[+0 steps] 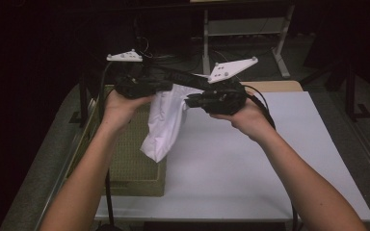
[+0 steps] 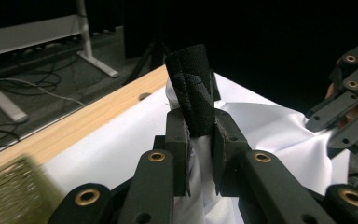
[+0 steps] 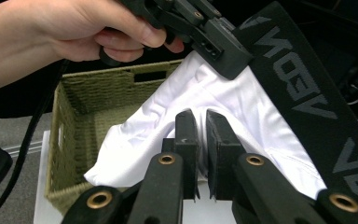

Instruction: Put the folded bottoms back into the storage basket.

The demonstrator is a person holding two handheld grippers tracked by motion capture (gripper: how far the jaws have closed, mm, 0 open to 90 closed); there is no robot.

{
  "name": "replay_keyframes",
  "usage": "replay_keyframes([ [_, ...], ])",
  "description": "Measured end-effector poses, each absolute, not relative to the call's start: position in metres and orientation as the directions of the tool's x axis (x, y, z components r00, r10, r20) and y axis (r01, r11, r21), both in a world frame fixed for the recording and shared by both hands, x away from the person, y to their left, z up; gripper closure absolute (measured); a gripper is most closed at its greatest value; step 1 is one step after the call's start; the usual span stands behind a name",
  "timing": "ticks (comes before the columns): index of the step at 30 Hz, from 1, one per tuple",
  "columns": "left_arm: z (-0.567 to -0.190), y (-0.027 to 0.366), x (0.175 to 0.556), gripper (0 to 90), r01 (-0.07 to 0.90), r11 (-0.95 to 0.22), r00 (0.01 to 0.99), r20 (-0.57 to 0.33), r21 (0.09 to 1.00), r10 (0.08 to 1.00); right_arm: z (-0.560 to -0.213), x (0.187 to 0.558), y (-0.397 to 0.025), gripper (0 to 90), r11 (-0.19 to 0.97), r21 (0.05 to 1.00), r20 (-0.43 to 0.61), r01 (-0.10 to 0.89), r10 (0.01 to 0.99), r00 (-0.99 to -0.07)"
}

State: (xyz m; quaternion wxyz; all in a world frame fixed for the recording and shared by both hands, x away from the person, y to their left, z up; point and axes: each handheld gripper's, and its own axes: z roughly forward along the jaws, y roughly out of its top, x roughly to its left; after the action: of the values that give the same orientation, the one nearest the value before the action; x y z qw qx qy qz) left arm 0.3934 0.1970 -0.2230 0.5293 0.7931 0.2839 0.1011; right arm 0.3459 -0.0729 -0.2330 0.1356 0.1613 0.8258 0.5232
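While held above the wicker basket (image 1: 139, 171), white underwear (image 1: 164, 125) hangs, left gripper (image 2: 200, 140) clamped on its black waistband (image 2: 191, 93), right gripper (image 3: 201, 149) nearly closed on white fabric.

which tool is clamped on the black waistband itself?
The left tool: the black waistband stands between its jaws. The right tool meets only white fabric.

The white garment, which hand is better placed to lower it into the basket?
Left, probably. The left tool is shut on the garment by its black waistband and sits over the basket; the right tool is over the table.
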Motion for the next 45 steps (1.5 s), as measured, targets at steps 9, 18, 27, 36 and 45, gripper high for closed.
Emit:
replay_keyframes([
  [9, -0.229, 0.248, 0.395, 77.5, 0.370, -0.252, 0.772, -0.146, 0.894, 0.618, -0.235, 0.354, -0.024, 83.3, 0.423, 0.900, -0.054, 0.107, 0.350, -0.935],
  [18, -0.252, 0.297, 0.398, 77.5, 0.416, -0.225, 0.709, -0.159, 0.881, 0.687, -0.255, 0.362, 0.024, 83.3, 0.448, 0.888, -0.033, 0.105, 0.289, -0.957],
  [27, -0.280, 0.340, 0.399, 77.4, 0.467, -0.206, 0.639, -0.167, 0.860, 0.751, -0.285, 0.365, 0.065, 83.3, 0.503, 0.858, -0.021, 0.108, 0.244, -0.970],
  [36, -0.307, 0.357, 0.402, 77.3, 0.499, -0.219, 0.598, -0.150, 0.838, 0.787, -0.308, 0.364, 0.088, 83.3, 0.555, 0.824, -0.016, 0.113, 0.223, -0.975],
  [45, -0.328, 0.351, 0.410, 77.2, 0.539, -0.245, 0.571, -0.136, 0.806, 0.810, -0.334, 0.365, 0.087, 83.2, 0.603, 0.784, 0.012, 0.145, 0.219, -0.976],
])
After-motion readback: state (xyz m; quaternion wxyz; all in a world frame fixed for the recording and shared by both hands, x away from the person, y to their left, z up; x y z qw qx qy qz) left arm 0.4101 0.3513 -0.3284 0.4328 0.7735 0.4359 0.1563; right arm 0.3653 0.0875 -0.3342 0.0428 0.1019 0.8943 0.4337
